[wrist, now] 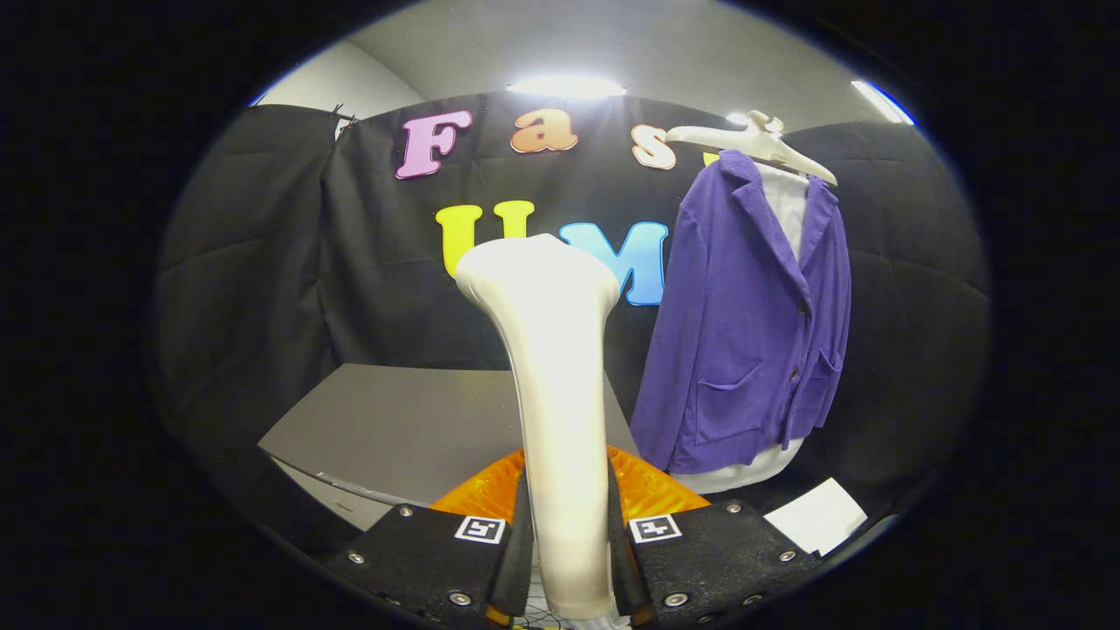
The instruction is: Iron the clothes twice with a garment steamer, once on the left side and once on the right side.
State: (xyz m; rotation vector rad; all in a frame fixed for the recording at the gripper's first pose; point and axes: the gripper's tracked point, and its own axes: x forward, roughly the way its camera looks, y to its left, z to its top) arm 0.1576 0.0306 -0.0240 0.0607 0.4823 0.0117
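Observation:
A white garment steamer [556, 376] stands upright between my fingers, its flared head rising well above them. My gripper [567, 538] is shut on the steamer's handle, both fingers pressing its sides. Beyond and to the right of the steamer hangs a purple jacket [744, 332] over a white shirt [785, 210], on a white hanger [752, 140] against the black cloth wall. The steamer head is apart from the jacket, left of its sleeve.
A grey table [411, 429] lies ahead on the left, behind the steamer. A white sheet of paper [818, 516] lies low on the right below the jacket. Black cloth walls [262, 262] close the booth all around.

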